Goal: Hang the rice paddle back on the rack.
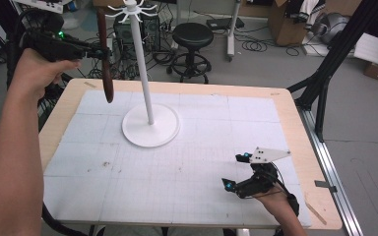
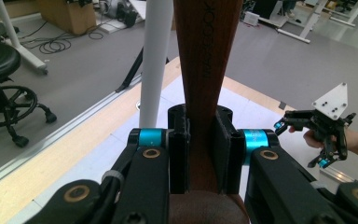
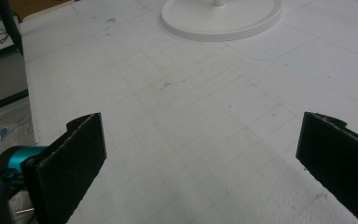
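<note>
While right tongs [image 1: 236, 172] gape wide, left tongs [image 2: 200, 140] pinch the wooden spoon [image 1: 106, 59] upright.

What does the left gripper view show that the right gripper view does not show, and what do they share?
Left gripper view alone: the left gripper shut on a brown wooden utensil, the stand's white pole, a black stool, and the right gripper farther off. Right gripper view alone: its own black jaws wide apart, nothing between them, and the stand's round white base. Both share the white gridded mat.
</note>
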